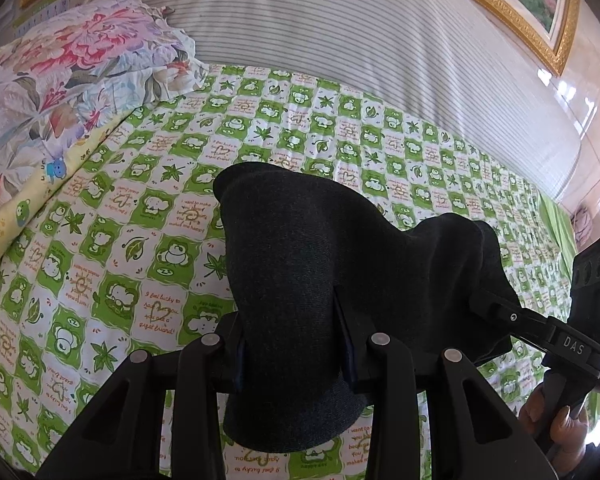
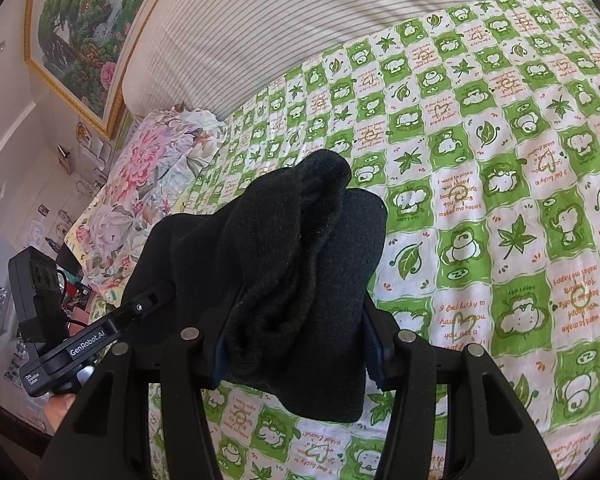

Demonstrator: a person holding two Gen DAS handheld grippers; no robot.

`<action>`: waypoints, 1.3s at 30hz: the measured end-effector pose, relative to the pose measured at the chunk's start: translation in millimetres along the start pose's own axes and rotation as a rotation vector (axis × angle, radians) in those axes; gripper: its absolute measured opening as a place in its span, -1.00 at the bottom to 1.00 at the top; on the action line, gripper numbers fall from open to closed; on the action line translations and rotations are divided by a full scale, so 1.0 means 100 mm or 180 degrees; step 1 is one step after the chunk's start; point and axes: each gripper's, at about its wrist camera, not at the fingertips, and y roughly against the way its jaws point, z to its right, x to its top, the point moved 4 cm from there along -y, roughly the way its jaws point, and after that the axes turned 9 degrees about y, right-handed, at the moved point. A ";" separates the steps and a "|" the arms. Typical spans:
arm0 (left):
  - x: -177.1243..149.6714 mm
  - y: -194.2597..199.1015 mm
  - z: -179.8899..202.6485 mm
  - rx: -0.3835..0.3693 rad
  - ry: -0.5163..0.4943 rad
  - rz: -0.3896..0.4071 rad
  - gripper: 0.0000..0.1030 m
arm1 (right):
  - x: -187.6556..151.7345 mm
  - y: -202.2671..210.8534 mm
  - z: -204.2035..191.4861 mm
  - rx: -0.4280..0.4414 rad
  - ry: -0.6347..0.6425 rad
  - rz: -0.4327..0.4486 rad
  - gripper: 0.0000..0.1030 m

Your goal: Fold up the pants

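Left black two-finger gripper clamped tight on soft dark knit pants, cloth bunched thick between both fingers and spilling over the front. Right black two-finger gripper clamped the same way on the same dark pants, with a rolled lump of cloth poking up past the fingers. Pants held up in the air between the two grippers, above the green and white checked bed sheet with frogs and leaves, not lying flat on it. Probably early in the job: no neat fold to be seen, just a saggy bundle, so laying flat, smoothing and folding likely all left to do. Hard to tell which part of the pants is held, waist or leg. From the left wrist view: the right gripper off to the side with a bit of a hand under it, a flowery pink and white pillow at the top corner, and a striped white headboard cushion. From the right wrist view only: a big gold-framed garden painting shown nearly whole on the wall, and a messy shelf area past the bed edge.
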 end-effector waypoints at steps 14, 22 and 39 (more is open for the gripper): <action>0.00 -0.15 -0.08 0.0027 -0.0027 -0.0022 -0.27 | -0.04 -0.13 0.13 -0.0030 -0.0092 -0.0095 0.17; -0.04 -0.24 -0.17 0.0013 0.0063 -0.0083 0.08 | -0.07 -0.12 0.22 -0.0240 0.0021 -0.0138 0.48; -0.16 -0.19 -0.24 0.0108 0.0046 -0.0099 0.44 | -0.15 -0.07 0.35 -0.0390 0.0099 -0.0205 0.68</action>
